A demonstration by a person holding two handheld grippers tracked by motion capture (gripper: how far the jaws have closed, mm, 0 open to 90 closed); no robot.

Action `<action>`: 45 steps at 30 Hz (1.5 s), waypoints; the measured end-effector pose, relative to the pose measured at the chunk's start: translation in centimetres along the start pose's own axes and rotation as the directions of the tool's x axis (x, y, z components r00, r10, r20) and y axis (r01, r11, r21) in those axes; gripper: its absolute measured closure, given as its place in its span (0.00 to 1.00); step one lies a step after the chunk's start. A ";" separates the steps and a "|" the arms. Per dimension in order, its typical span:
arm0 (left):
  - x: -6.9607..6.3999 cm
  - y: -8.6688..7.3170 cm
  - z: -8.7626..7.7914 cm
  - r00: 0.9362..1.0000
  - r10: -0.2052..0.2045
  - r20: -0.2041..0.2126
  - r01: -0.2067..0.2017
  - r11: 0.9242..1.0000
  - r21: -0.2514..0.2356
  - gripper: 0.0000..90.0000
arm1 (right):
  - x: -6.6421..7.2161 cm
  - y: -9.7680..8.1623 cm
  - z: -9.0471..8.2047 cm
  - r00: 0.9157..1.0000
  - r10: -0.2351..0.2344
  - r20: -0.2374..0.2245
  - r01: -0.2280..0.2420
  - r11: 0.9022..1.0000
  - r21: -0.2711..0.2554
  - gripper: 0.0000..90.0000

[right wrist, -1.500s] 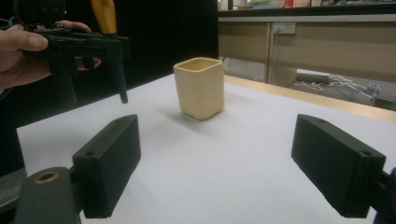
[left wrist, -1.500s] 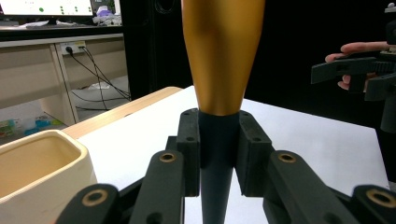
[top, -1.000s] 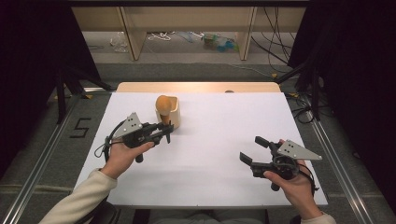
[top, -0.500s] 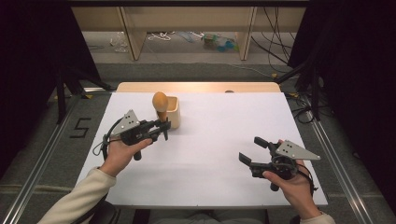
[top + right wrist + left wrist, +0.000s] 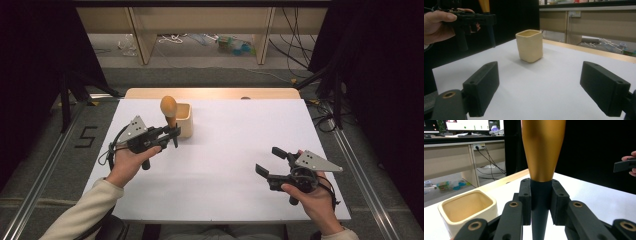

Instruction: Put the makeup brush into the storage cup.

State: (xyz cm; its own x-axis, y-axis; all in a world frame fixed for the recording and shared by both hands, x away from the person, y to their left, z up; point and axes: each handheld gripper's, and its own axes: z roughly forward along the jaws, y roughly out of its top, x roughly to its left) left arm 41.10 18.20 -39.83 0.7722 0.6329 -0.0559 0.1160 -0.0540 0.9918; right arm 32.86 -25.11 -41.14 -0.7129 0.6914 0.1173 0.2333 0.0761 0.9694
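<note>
My left gripper [image 5: 172,132] is shut on the dark handle of a utensil with a golden-orange head [image 5: 168,106]. It holds the utensil upright just left of a cream square cup [image 5: 186,120]. In the left gripper view the pads [image 5: 525,195] clamp the dark shaft below the golden part [image 5: 542,150], and the empty cup [image 5: 469,207] sits low on the left. My right gripper [image 5: 268,160] hovers open and empty over the table's front right. In the right gripper view the cup [image 5: 530,46] stands ahead between the spread jaws, with the left gripper [image 5: 482,18] at upper left.
The white table top [image 5: 240,135] spreads between the two hands. Its wooden far edge [image 5: 210,93] borders a gap in front of desks and cables on the floor. Metal rails [image 5: 45,170] run along both sides.
The left gripper has drifted slightly to the left with the utensil, so the golden head now stands more upright beside the cup. The right hand has not moved.
</note>
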 end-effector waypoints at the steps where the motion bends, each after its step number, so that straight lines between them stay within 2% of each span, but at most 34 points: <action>1: 0.0 0.0 0.0 1.000 0.000 -0.003 0.000 1.000 -0.001 0.82 | 0.0 0.0 0.0 1.000 -0.002 0.000 0.002 1.000 0.000 0.19; 11: 0.4 0.0 0.0 1.000 -0.004 -0.014 0.004 1.000 -0.002 0.82 | 0.1 -0.1 0.1 1.000 -0.004 0.003 0.004 1.000 -0.003 0.19; 13: 0.5 0.0 -0.1 1.000 -0.002 -0.018 0.002 1.000 -0.001 0.82 | 0.1 -0.1 0.2 1.000 0.007 -0.009 -0.007 1.000 -0.010 0.19; 14: 0.5 0.0 -0.1 1.000 -0.002 -0.019 0.002 1.000 -0.001 0.82 | 0.0 -0.1 0.1 1.000 -0.006 -0.001 0.006 1.000 0.001 0.19; 15: 0.5 0.0 -0.1 1.000 -0.001 -0.022 0.001 1.000 -0.002 0.82 | 0.1 -0.2 0.3 1.000 0.007 -0.012 -0.007 1.000 -0.010 0.19; 20: 0.7 0.0 0.0 1.000 -0.005 -0.030 0.005 1.000 -0.001 0.82 | 0.1 -0.2 0.2 1.000 -0.002 -0.004 0.002 1.000 0.023 0.19; 25: 0.9 0.1 0.1 0.999 -0.011 -0.039 0.011 1.000 -0.003 0.82 | 0.1 -0.3 0.4 1.000 0.006 -0.013 -0.006 1.000 0.000 0.19; 28: 1.0 0.2 0.3 0.999 -0.012 -0.041 0.011 1.000 -0.004 0.82 | 0.1 -0.2 0.2 1.000 0.001 0.000 -0.001 1.000 0.021 0.19; 30: 1.1 0.2 0.4 0.999 -0.002 -0.043 0.002 1.000 -0.004 0.82 | 0.1 -0.2 0.2 1.000 0.002 -0.003 -0.002 1.000 0.023 0.19; 31: 1.1 0.3 0.5 0.999 -0.003 -0.042 0.003 1.000 -0.005 0.82 | 0.1 -0.3 0.3 1.000 0.006 -0.009 -0.006 1.000 0.005 0.19; 32: 1.1 0.3 0.5 0.999 -0.004 -0.045 0.004 1.000 -0.005 0.82 | 0.1 -0.2 0.2 1.000 0.000 0.004 0.000 1.000 0.024 0.19; 34: 1.2 0.4 0.6 0.999 -0.006 -0.047 0.005 1.000 -0.006 0.82 | 0.1 -0.2 0.2 1.000 0.002 0.000 -0.002 1.000 0.009 0.19; 45: 1.6 0.5 1.0 0.998 -0.003 -0.059 0.003 1.000 -0.007 0.82 | 0.1 -0.3 0.2 1.000 0.001 0.000 -0.001 1.000 0.009 0.19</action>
State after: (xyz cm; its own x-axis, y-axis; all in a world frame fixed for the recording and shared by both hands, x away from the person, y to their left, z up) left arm 43.03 18.41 -39.49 0.7337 0.6775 -0.0520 0.1133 -0.0466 0.9925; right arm 32.91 -24.92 -41.43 -0.7126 0.6914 0.1188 0.2402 0.0815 0.9673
